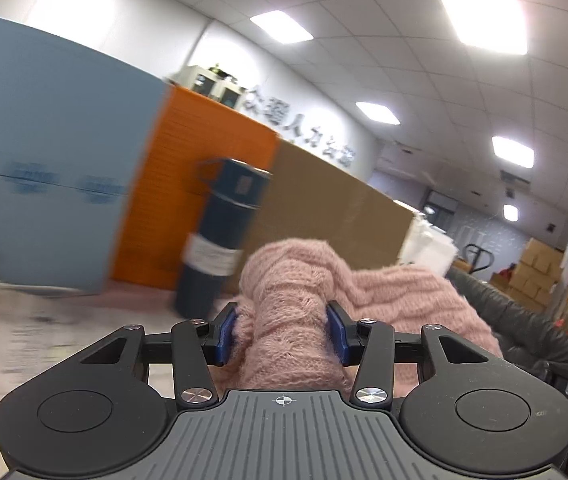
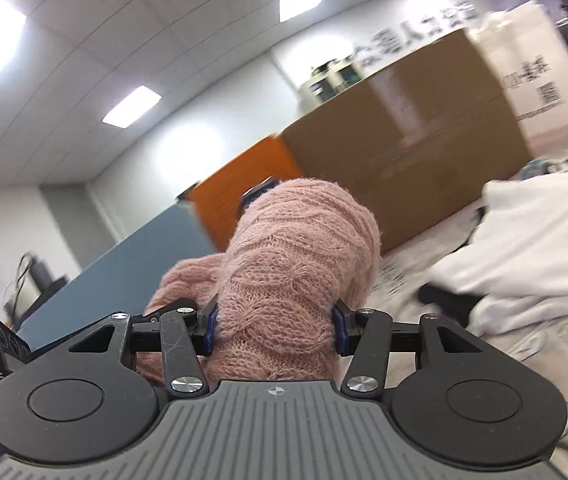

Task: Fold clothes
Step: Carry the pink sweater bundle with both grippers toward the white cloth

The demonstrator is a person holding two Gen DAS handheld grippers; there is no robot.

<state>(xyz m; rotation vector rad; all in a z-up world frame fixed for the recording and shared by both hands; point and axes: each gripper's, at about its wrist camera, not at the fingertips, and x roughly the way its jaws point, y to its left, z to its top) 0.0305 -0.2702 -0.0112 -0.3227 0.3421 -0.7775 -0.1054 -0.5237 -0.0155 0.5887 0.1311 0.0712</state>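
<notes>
Office storeroom, ceiling panels (image 1: pixel 364 60), stacked cartons (image 1: pixel 532 276)

The right tool (image 2: pixel 276 330) clamps pink knit sweater (image 2: pixel 296 248); blurred white cloth (image 2: pixel 532 248), perhaps clothing, lies beside.

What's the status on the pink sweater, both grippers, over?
Left gripper shut on pink sweater. Right gripper shut on it too, knit bunched between pads. Sweater lifted. Blue flask stands just behind; white garments piled right.

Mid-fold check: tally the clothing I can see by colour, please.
Pink: 1, the knit sweater clamped by the left gripper and right gripper.
White: 1, the white garment lying to the right.
Total: 2.
</notes>
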